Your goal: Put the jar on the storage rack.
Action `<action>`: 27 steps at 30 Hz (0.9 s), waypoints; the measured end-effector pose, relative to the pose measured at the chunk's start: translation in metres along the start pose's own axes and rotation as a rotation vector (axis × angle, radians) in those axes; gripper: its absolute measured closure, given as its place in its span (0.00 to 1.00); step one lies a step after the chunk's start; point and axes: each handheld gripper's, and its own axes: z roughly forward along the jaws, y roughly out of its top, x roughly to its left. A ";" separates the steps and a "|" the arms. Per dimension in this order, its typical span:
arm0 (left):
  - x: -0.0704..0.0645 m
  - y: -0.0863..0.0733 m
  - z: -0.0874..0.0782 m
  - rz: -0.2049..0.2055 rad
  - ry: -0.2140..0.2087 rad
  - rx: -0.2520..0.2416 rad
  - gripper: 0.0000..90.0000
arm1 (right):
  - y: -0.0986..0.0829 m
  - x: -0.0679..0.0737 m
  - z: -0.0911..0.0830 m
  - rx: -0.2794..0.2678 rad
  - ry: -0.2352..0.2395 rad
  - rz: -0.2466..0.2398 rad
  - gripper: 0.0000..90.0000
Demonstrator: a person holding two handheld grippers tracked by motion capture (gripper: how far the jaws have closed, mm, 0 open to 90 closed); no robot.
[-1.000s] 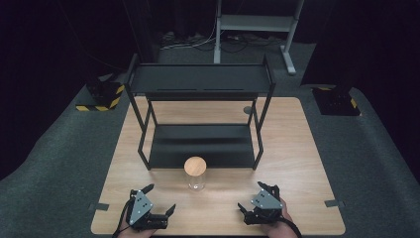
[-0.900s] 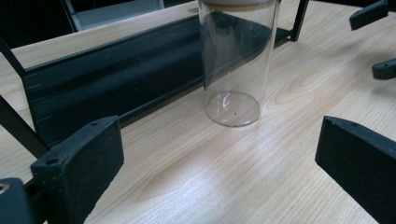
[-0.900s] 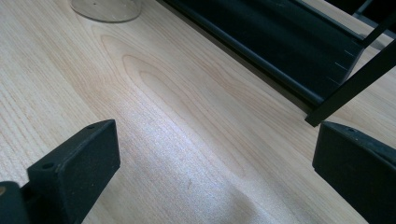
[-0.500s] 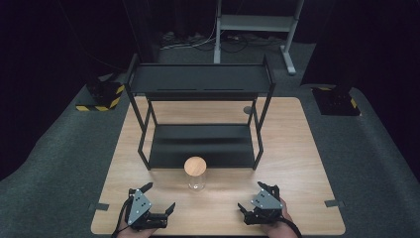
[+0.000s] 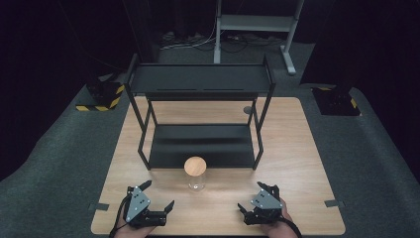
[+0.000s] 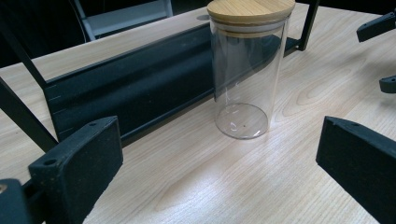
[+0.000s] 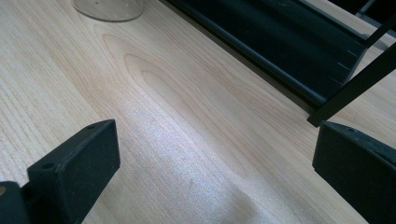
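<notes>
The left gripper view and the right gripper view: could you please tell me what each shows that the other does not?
The left gripper view alone shows the glass jar whole, with its bamboo lid, plus the other gripper's fingers at the right edge. The right gripper view alone shows the rack's upright leg meeting the table, with just the jar's base at the top. Both show the wooden table, the rack's lower shelf and wide-open black fingers.

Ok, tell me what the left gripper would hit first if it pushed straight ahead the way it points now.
Probably the clear glass jar with the round bamboo lid: in the left gripper view it stands ahead between the open jaws of the left gripper, slightly right of centre. Behind it lies the black metal shelf rack.
</notes>
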 end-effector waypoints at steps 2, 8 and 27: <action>0.000 0.000 0.000 0.004 0.000 0.004 0.01 | 0.000 0.000 0.000 -0.001 0.000 0.001 0.00; 0.001 0.002 0.002 0.007 -0.001 0.003 0.01 | 0.000 0.000 0.000 0.000 -0.001 0.000 0.00; -0.002 0.005 0.008 -0.019 -0.009 -0.003 0.01 | 0.000 -0.001 0.000 -0.002 0.001 0.007 0.00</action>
